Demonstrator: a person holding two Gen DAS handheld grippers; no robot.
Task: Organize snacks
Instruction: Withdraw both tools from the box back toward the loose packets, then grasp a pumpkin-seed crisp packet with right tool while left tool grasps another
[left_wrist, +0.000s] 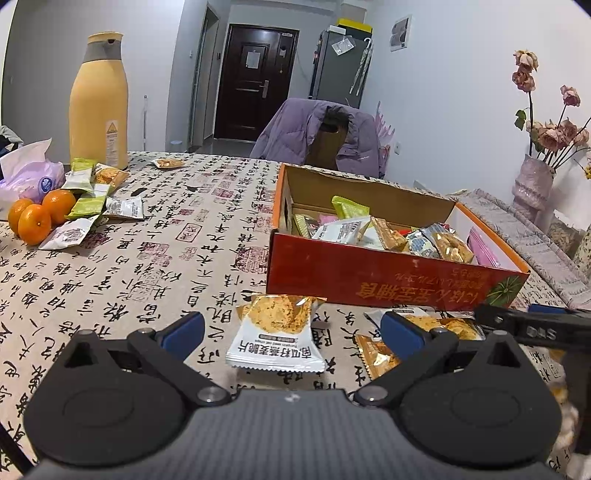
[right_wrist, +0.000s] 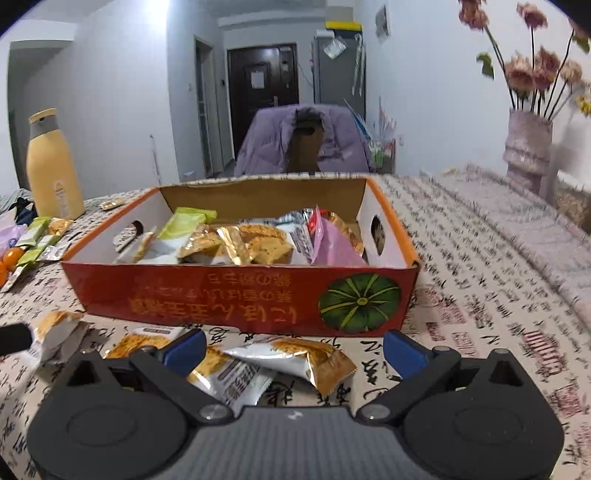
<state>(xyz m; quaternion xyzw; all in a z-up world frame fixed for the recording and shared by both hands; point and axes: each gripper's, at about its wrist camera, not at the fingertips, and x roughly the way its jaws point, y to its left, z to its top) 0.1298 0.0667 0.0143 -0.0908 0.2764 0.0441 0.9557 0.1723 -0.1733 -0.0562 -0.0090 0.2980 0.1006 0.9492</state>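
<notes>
Calligraphy-printed tablecloth (left_wrist: 147, 258) covers the table. Nearest, the left gripper (left_wrist: 291, 328) hovers, fingers spread wide and empty, around a white-and-gold foil snack packet (left_wrist: 277, 332). The right gripper (right_wrist: 293, 349), equally open and tilted down, straddles overlapping foil packets (right_wrist: 291, 358); closing could pinch two. Beyond sits the red cardboard box (right_wrist: 240, 291), already half-filled.
</notes>
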